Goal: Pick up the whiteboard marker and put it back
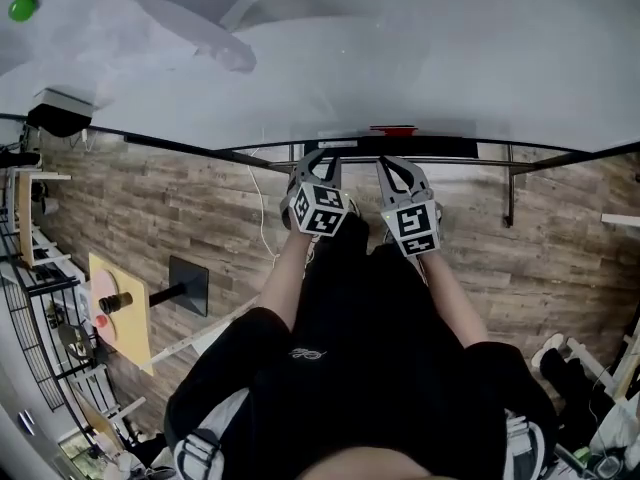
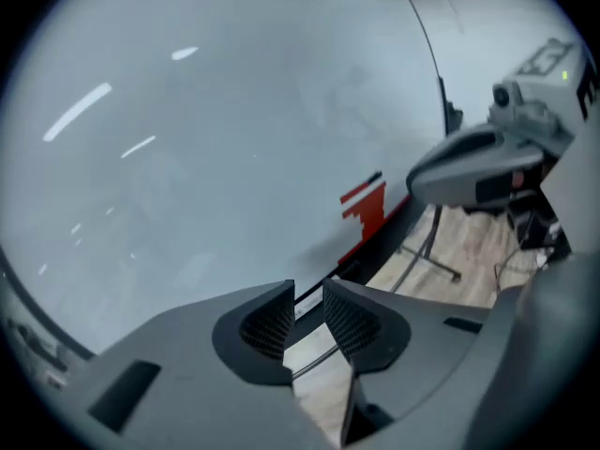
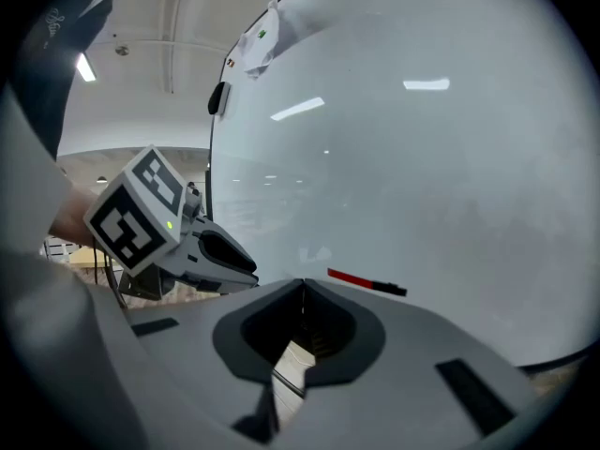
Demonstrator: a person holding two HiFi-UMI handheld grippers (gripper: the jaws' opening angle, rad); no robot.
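Far left, a plank-pattern wood floor point(image 1: 180, 218), matte brown-grey, runs under the board. My left hand-held gripper point(image 1: 316, 158) points at the foot of the whiteboard point(image 1: 450, 58). In its own view the two dark ribbed pads point(image 2: 267, 322) stand parted with a clear gap: released, with only floor and the board's lower edge showing between them. Further right, beyond the jaw tips, the whiteboard marker point(image 1: 393, 129) lies flat along the dark tray point(image 1: 500, 152) at the board's bottom edge. It is slim and straight with a red barrel, and a black end shows in the right gripper view. It looks like hard smooth plastic and is round, so likely to roll if nudged. The board face is glossy pale grey-white, streaked with ceiling-light reflections. Right again, my right hand-held gripper point(image 1: 402, 163) is clenched, pads meeting on nothing, side by side with the left and near the marker. Judgement: the marker sits on its tray and neither gripper has it, so either the pick is about to start or the return is done; these views don't settle which. If the pick is ahead, the left jaws are the ready ones: set the gap across the barrel, come in over the tray lip, close mid-barrel and keep it level.
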